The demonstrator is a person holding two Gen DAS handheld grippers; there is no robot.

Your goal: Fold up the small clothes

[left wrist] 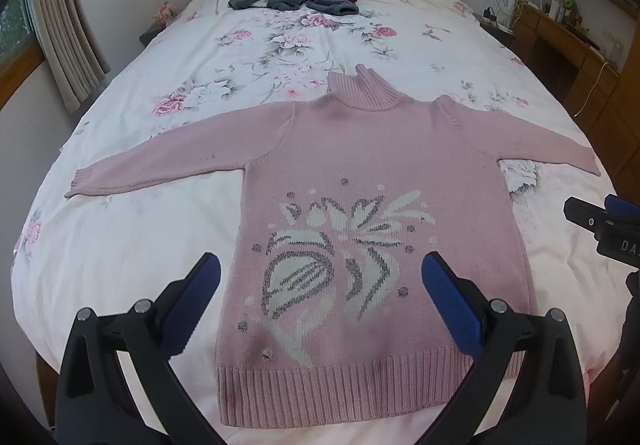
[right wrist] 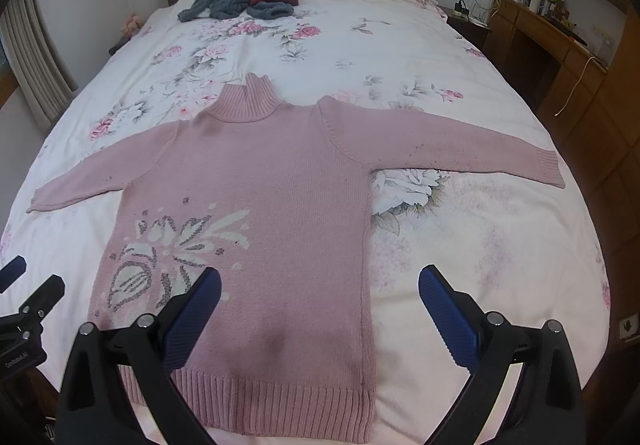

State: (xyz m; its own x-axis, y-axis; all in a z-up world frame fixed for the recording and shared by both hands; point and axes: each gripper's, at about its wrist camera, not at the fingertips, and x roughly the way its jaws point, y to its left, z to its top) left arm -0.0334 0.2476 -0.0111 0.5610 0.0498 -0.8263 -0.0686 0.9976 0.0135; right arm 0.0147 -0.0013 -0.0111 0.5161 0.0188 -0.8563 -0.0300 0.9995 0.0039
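Sweater [left wrist: 372, 165] motif whole leftward only

Readable text, both wrist views.

1. Left wrist view: my right gripper [left wrist: 612, 233] enters at the right edge. Its black body carries white capitals "DA"; the rest runs out of frame.

2. Right wrist view: my left gripper [right wrist: 24, 329] enters at the left edge. Its black body carries small pale lettering, too small and blurred for me to read with confidence.

3. Right wrist view: a small white tag [right wrist: 628, 325] beside the right edge of the bed shows a dark symbol, no legible characters.
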